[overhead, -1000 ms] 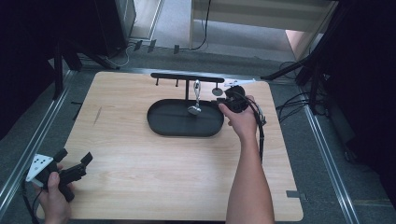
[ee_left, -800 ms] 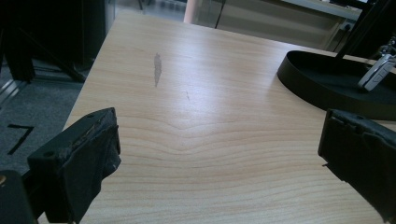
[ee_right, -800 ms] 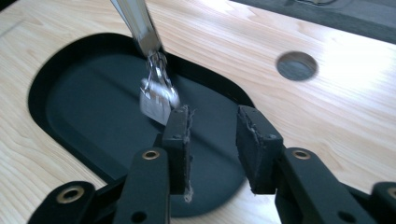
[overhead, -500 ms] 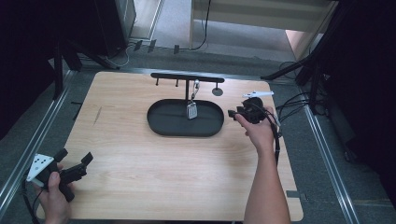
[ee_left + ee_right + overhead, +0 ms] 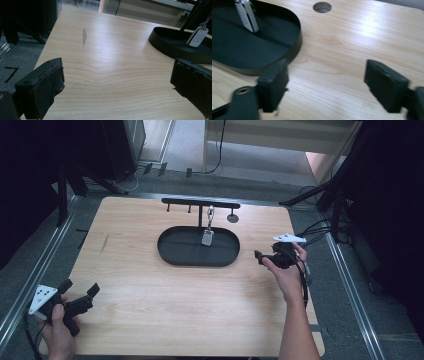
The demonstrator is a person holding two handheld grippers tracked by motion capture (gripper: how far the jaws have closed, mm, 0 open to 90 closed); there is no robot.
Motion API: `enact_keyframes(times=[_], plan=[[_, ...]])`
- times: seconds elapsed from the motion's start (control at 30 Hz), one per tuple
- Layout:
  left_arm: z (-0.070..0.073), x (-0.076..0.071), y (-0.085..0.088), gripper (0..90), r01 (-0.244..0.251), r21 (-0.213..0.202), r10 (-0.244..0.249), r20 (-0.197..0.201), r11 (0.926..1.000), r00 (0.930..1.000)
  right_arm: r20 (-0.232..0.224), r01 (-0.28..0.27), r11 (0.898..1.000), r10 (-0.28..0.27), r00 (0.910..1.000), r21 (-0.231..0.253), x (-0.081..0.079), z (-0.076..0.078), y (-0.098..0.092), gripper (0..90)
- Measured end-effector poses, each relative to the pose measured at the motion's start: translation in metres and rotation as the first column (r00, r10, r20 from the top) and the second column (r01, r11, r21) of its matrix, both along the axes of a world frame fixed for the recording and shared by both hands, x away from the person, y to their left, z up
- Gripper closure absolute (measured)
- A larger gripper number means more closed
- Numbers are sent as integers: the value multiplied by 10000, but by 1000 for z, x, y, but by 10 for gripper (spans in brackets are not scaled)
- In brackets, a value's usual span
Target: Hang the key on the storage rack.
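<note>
A silver car key fob (image 5: 207, 237) hangs by its chain from a hook of the black rack (image 5: 200, 203), its lower end over the black oval tray (image 5: 170, 251). The fob (image 5: 198, 37) also shows in the left gripper view and, as the fob (image 5: 247, 15), in the right gripper view. My right gripper (image 5: 260, 256) is to the right of the tray, low over the wood; its jaws have just been opening and stand open with nothing between them. My left gripper (image 5: 80, 292) rests open and empty at the near left corner.
The wooden table (image 5: 150, 310) has a round hole (image 5: 232, 217) behind the tray and a grey smudge (image 5: 84, 36) on its left half. Metal rails run along both sides, with cables and dark stands on the floor at the right.
My right gripper has let go of the key fob, drawn back to the right of the tray and sunk lower, its jaws spread apart. The fob now hangs from the rack. The left gripper kept still.
</note>
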State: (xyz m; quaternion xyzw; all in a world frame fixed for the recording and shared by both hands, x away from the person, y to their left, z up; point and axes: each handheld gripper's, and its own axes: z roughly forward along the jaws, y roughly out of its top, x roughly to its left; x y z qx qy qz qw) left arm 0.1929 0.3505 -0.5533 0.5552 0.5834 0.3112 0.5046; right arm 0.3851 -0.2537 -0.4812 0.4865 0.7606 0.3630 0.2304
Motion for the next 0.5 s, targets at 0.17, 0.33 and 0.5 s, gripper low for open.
enact_keyframes(times=[0.17, 0.33, 0.5], plan=[[0, 0, 0, 0, 0, 4, 0, 6, 10000, 10000, 364, 93, 9998, -98, 9993, 150, -20, -10, -12, 0], [0, 0, 0, 0, 4, 11, -4, 7, 10000, 10000, 1032, 506, 9983, -534, 9932, 302, -42, -19, -22, 0], [0, 0, 0, 0, 5, 8, -5, 11, 10000, 10000, 1492, 1010, 9932, -1085, 9828, 570, -59, -30, -31, 0]])
